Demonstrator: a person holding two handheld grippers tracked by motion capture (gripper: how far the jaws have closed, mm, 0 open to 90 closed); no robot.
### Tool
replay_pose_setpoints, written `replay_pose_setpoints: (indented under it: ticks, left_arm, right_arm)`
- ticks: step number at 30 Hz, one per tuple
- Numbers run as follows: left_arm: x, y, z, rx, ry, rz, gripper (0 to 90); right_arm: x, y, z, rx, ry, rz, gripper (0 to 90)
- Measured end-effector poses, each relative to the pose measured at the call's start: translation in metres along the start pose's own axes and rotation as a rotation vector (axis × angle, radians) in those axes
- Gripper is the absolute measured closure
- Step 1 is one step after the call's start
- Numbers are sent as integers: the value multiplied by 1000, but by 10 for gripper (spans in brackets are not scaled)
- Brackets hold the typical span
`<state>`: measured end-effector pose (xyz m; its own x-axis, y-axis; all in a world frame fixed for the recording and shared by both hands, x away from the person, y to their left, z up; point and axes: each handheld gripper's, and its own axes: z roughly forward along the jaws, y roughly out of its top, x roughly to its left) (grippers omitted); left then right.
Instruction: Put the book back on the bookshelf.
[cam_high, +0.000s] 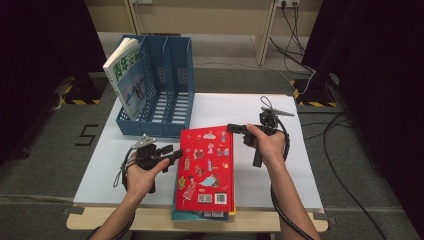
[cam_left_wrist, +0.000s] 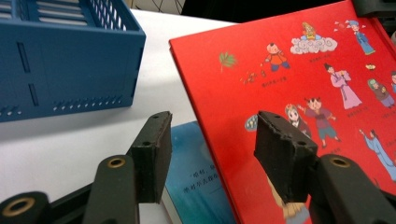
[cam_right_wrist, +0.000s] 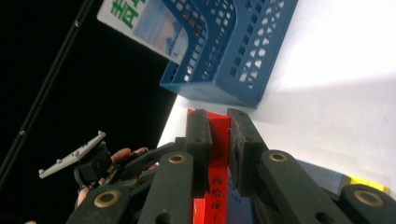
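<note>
A glossy red hardcover picture book (cam_high: 206, 167) lies atop a book stack (cam_high: 202, 215) at the white table's (cam_high: 280, 170) near edge. The right gripper (cam_high: 236, 129) clamps its far right corner; the left gripper (cam_high: 176, 153) hangs released over its left edge. Behind, near the far left corner, a blue plastic three-slot file rack (cam_high: 167, 85) holds one white-and-green magazine (cam_high: 125, 75) in its leftmost slot.

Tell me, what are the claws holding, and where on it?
The right claw pinches the red book by its spine edge near the far corner. The left claw stands open around the book's other edge, pads not pressing.
</note>
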<state>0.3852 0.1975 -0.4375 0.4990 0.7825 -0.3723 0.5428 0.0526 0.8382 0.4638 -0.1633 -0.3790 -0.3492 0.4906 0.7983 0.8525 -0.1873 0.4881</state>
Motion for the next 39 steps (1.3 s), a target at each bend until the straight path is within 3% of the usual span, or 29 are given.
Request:
replay_pose_setpoints:
  ticks: [6, 14, 17, 30, 32, 39]
  left_arm:
    - [-1, 4, -4, -45, -3, 2, 451]
    - [-1, 5, -6, -69, 0, 8, 444]
    - [-1, 6, -6, -71, 0, 13, 443]
    - [-1, 9, -8, -90, 8, 23, 440]
    - [-1, 10, -8, -90, 8, 24, 440]
    - [-3, 11, -8, -98, 6, 28, 440]
  right_arm:
    - [8, 6, -9, -52, 14, -20, 808]
    - [26, 14, -26, -154, 18, -104, 809]
    - [36, 16, -31, -207, 4, -154, 810]
    - [62, 20, -37, -333, -56, -261, 810]
    - [69, 22, -37, -363, -78, -296, 810]
    - [80, 27, -35, -400, -116, -358, 810]
